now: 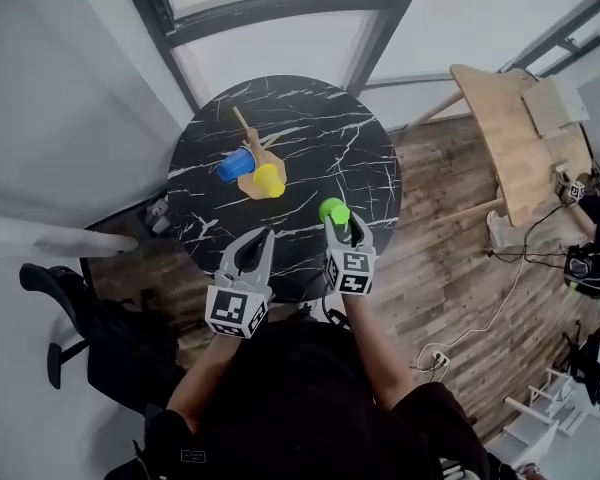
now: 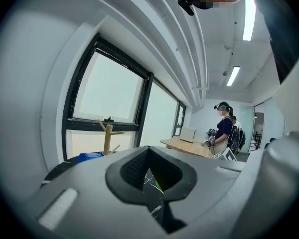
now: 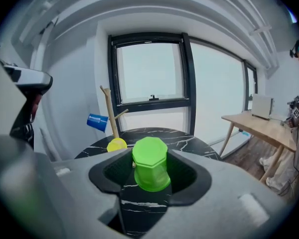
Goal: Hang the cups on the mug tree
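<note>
Currently the right gripper [image 1: 342, 226] is clamped on the green cup [image 3: 150, 164], closed end up, just below centre of the head view, over the lower part of the black marble table [image 1: 355, 133]. Left gripper [image 1: 258, 243]: jaws pressed together, nothing between them. Mug tree [image 1: 246, 133] sits upper left of centre, with the blue cup [image 1: 234, 164] and yellow cup [image 1: 268, 180] on it.

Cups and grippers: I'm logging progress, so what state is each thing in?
mug tree: upright.
blue cup: hung on a peg.
yellow cup: low on the tree, apparently hung.
green cup: gripped, not hung.
right gripper: shut on green cup.
left gripper: shut, empty.
</note>
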Available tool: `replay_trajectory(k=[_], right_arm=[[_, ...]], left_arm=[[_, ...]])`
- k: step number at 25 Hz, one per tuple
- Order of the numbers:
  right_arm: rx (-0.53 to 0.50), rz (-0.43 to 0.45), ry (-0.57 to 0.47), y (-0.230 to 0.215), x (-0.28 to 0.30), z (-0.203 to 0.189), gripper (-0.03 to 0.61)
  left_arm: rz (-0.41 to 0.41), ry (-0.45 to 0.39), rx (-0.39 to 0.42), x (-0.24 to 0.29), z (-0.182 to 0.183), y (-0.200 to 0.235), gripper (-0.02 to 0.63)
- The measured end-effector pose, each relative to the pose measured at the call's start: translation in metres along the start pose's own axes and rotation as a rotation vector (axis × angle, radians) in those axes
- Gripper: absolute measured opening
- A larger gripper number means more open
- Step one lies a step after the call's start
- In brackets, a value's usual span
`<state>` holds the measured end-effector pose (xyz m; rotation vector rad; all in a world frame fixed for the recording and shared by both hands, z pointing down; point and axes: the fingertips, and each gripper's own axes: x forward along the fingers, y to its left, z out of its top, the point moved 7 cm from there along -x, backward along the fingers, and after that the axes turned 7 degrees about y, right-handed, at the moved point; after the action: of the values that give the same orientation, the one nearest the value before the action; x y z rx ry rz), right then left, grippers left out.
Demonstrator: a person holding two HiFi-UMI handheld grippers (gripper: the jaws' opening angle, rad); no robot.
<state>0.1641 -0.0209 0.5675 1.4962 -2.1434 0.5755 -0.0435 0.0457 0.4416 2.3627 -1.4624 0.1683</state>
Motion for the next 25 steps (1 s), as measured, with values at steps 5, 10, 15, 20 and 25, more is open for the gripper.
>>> replay_trajectory(k=[5, 10, 15, 20, 25], right_arm=[[-0.022, 0.016, -0.027, 0.016, -0.009, 0.013, 0.212], [-0.033, 0.048, -0.045, 0.035, -0.022, 0.028, 0.212], [-0.053, 0.091, -0.129, 0.061, -0.038, 0.062, 0.212], [-0.068, 0.135, -0.199, 0.084, -0.052, 0.092, 0.212], [-0.073, 0.163, -0.262, 0.103, -0.062, 0.121, 0.213]], left_arm=[[0.016, -0.03, 0.001, -0.01, 0.007, 0.015, -0.006], [0.028, -0.041, -0.002, -0.02, 0.014, 0.029, -0.006], [0.04, -0.05, -0.013, -0.028, 0.019, 0.047, -0.006], [0.053, -0.06, -0.02, -0.036, 0.023, 0.062, -0.006], [0.054, -0.074, -0.022, -0.042, 0.031, 0.076, -0.006]])
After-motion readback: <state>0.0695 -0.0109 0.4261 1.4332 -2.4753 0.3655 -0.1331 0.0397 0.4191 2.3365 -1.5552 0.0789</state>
